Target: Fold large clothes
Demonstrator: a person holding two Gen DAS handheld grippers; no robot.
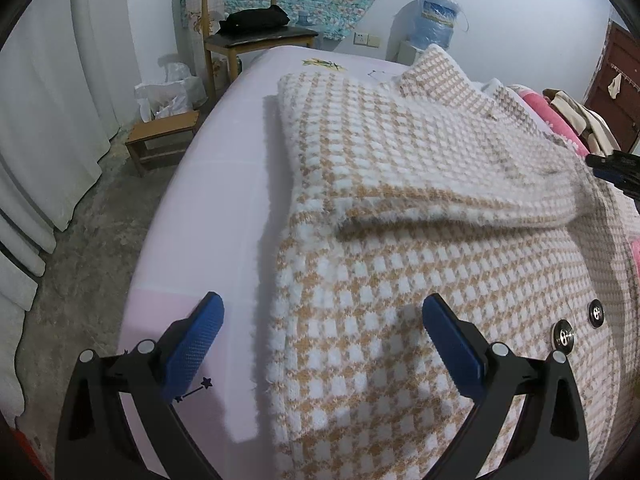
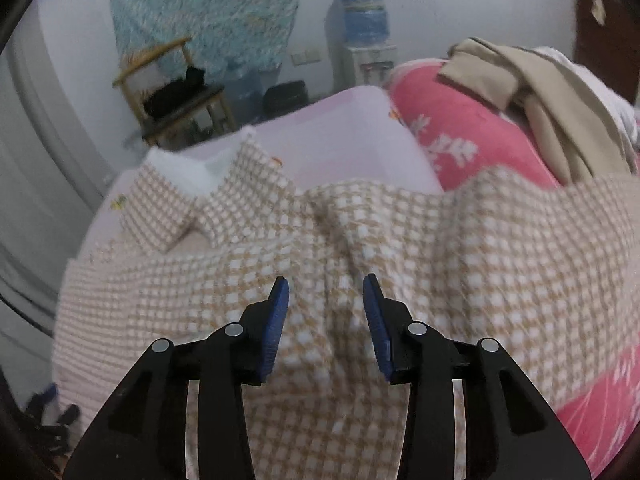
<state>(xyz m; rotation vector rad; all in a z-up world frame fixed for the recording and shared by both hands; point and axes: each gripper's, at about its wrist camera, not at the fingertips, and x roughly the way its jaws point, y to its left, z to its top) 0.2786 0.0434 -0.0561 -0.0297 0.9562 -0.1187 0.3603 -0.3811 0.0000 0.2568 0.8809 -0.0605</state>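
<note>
Left gripper (image 1: 322, 334), lower frame: fingers wide apart, we straddle coat (image 1: 420, 220) left edge on bed (image 1: 224, 184). Folded sleeve lies crosswise, centre right. Right gripper (image 2: 325, 322): fingers apart, nothing held, coat fabric just beyond tips, likely nearer.

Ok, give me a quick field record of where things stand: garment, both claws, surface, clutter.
garment: checked tan-and-white coat, spread on bed, one sleeve folded across the body
buttons: two dark buttons facing up
left claw: open, over the coat's edge, gripping nothing
right claw: open, over a wrinkled part of the coat, gripping nothing
surface: pale pink sheet
clutter: pink blanket with beige clothes on it
</note>
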